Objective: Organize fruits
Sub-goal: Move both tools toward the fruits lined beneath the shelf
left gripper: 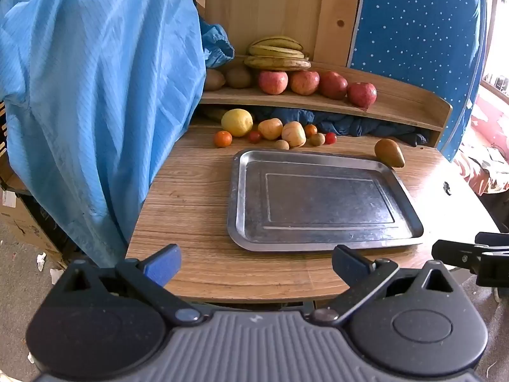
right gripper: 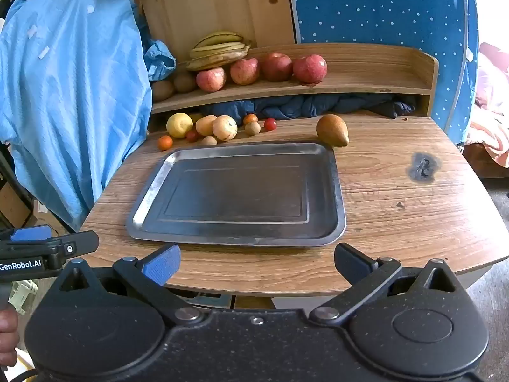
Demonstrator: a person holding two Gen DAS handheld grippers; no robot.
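Both claws spread wide, nothing between the pads — left gripper [left gripper: 256, 262] and right gripper [right gripper: 257, 262] hovering at the near table edge, angled down toward the metal tray [left gripper: 251, 238], which sits bare.

Fruits all beyond the tray's far edge. Brown pear [right gripper: 332, 130] lying on its side, just beside the tray's far right corner. Loose cluster toward the far left: lemon [left gripper: 237, 122], two pale striped round fruits [left gripper: 293, 133], small orange [left gripper: 222, 139], cherry tomatoes [left gripper: 330, 137], small brown round ones. Apples [left gripper: 273, 82] in a row on the raised shelf [left gripper: 397, 105], bananas [left gripper: 276, 54] stacked behind, kiwis [left gripper: 239, 78] at the shelf's left end.

Risks, judged:
- Pear tapered and smooth — likely to squirt or roll out of a pinch near the narrow end, then off toward the table's open right side.
- Cluster packed tight; wide fingers going in could knock neighbours and send tomatoes rolling.
- Tomatoes soft, easy to crush.
- Shelf lip low over the cluster, little room from above.
- Hanging blue garment [left gripper: 95, 95] draped at the table's left edge, possible snag for the left claw.

Surface: wood-grain table [right gripper: 397, 222], rounded edge, dark burn-like mark [right gripper: 424, 167] on the right. Room: pine panel and blue dotted board behind, dark cloth stuffed under the shelf, cardboard and scraps on the floor at left, bright glare at right.
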